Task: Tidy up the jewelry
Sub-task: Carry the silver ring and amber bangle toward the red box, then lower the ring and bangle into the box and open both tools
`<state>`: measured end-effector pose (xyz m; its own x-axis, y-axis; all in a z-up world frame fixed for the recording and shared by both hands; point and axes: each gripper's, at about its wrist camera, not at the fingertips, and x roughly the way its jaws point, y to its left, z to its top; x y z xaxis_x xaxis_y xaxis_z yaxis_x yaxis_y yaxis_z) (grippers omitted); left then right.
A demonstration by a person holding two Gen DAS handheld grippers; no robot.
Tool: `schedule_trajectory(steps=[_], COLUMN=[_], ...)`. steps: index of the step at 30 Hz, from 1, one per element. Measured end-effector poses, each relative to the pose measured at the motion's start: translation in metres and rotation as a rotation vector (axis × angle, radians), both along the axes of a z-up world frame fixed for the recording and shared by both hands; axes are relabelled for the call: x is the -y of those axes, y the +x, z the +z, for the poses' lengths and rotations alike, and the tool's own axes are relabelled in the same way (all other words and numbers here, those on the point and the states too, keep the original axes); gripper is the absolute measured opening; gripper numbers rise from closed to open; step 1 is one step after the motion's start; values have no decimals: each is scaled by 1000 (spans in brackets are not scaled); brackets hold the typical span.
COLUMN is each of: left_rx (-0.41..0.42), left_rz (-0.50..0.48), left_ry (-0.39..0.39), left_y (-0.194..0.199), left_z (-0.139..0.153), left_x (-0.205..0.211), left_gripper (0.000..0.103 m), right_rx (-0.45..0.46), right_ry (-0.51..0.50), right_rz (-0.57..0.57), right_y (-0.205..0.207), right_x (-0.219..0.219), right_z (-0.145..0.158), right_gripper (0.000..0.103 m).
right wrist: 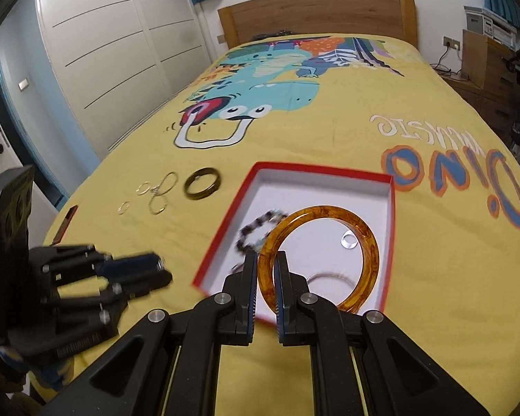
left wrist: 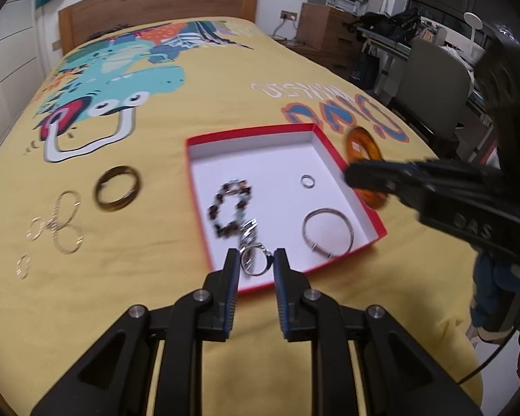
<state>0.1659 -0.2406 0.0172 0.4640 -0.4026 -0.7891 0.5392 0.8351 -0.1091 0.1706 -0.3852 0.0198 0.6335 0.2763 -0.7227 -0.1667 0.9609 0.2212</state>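
Observation:
A red box (left wrist: 253, 131) (right wrist: 322, 170) with a white inside lies on the yellow bedspread. In it are a beaded bracelet (left wrist: 228, 204) (right wrist: 256, 228), a small silver ring (left wrist: 308, 181) (right wrist: 348, 241), a silver bangle (left wrist: 327, 235) and a short silver chain (left wrist: 249, 232). My left gripper (left wrist: 256, 260) (right wrist: 164, 270) is shut on a silver ring (left wrist: 249, 271), just over the box's near edge. My right gripper (right wrist: 267, 260) (left wrist: 357, 176) is shut on an amber bangle (right wrist: 371, 253) (left wrist: 362, 145), held upright above the box's right side.
Left of the box, a dark brown bangle (left wrist: 118, 189) (right wrist: 202, 184), gold hoops (left wrist: 64, 222) (right wrist: 159, 194) and small gold rings (left wrist: 36, 232) lie on the bedspread. A wooden headboard (right wrist: 315, 14) stands at the far end, a wardrobe (right wrist: 114, 41) on the left, a chair (left wrist: 433, 72) and desk on the right.

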Motion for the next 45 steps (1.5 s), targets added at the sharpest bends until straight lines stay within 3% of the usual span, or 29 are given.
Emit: schedule_trajectory(steps=[11, 18, 28, 35, 40, 45], left_rx=[-84, -107, -160, -182, -168, -145], left_rz=[-40, -48, -11, 10, 5, -11], left_ry=[8, 39, 41, 29, 13, -8], left_y=[43, 55, 64, 71, 66, 57], left_z=[-42, -64, -88, -87, -74, -54], left_x=[57, 75, 71, 66, 63, 62], left_gripper=[18, 18, 19, 20, 31, 33], right_rx=[-87, -153, -184, -173, -125, -69], right_ry=[6, 2, 21, 35, 74, 99], right_rz=[61, 57, 2, -23, -62, -132], right_y=[92, 114, 122, 116, 97, 67], right_x=[17, 22, 45, 53, 64, 82], right_z=[-42, -71, -88, -81, -57, -27], right_gripper=[9, 9, 10, 18, 19, 26])
